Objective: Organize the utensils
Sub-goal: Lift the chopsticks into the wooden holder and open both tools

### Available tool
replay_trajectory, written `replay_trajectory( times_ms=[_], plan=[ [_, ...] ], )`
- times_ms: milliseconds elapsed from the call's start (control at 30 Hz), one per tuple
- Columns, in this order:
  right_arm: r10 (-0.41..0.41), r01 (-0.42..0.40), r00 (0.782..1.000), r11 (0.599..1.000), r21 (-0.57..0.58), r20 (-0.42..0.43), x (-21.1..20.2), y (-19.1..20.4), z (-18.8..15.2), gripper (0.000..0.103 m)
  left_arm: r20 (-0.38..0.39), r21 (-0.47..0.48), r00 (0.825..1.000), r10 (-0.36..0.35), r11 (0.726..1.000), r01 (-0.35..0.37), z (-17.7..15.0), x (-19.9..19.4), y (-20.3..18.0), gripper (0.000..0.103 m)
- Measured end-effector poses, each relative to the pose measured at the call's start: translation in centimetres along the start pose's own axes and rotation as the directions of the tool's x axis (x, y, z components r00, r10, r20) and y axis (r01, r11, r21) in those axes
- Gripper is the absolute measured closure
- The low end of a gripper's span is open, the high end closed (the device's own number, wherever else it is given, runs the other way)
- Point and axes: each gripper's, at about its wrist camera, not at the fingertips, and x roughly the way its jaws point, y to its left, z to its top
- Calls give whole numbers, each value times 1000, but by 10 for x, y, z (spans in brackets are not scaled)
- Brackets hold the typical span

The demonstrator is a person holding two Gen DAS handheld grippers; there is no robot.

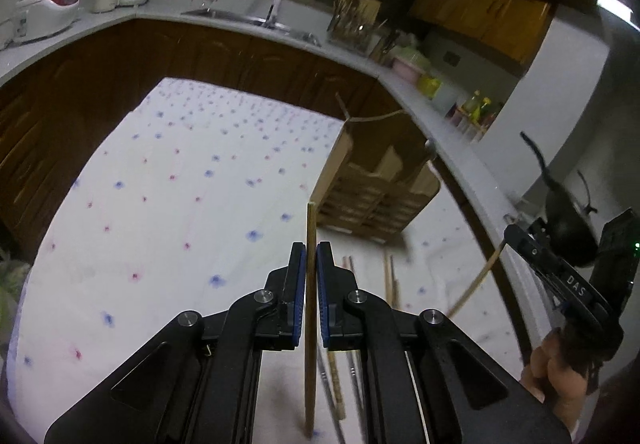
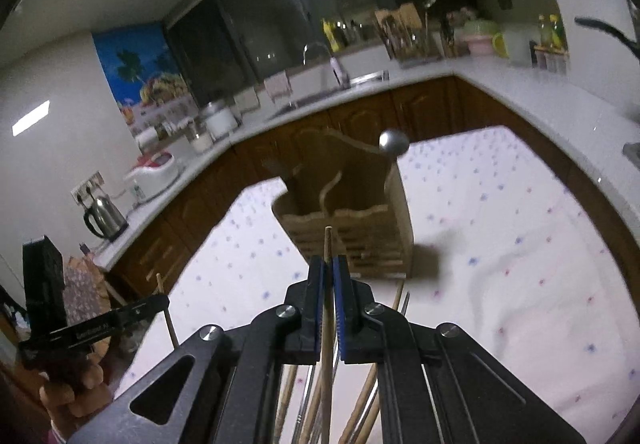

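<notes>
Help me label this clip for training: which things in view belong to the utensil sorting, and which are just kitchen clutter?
Part of the job:
- left gripper, jaws shut on a thin wooden chopstick
- right gripper, jaws shut on a pale wooden chopstick
- slatted wooden utensil holder
- loose chopsticks on the flowered cloth

Just lying about:
- white and red rice cooker
- steel electric kettle
- sink tap

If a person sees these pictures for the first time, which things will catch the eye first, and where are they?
First, each gripper is shut on one wooden chopstick: the left gripper holds its chopstick upright, and the right gripper holds another chopstick. Behind them, a wooden utensil holder stands on the flowered tablecloth, with a metal ladle rising from it. More chopsticks lie loose on the cloth below the grippers.
</notes>
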Motion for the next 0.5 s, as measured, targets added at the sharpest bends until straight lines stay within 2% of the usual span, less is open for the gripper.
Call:
replay_trajectory(
  times_ms=[167, 500],
  plan=[
    [3, -2, 999, 1000, -17, 53, -15, 5, 13, 98, 28, 9, 1000, -7, 1000, 7, 3, -11, -5, 98],
    [12, -10, 997, 999, -30, 82, -19, 8, 23, 98, 65, 28, 998, -3, 1000, 1, 11, -19, -14, 98]
  ],
)
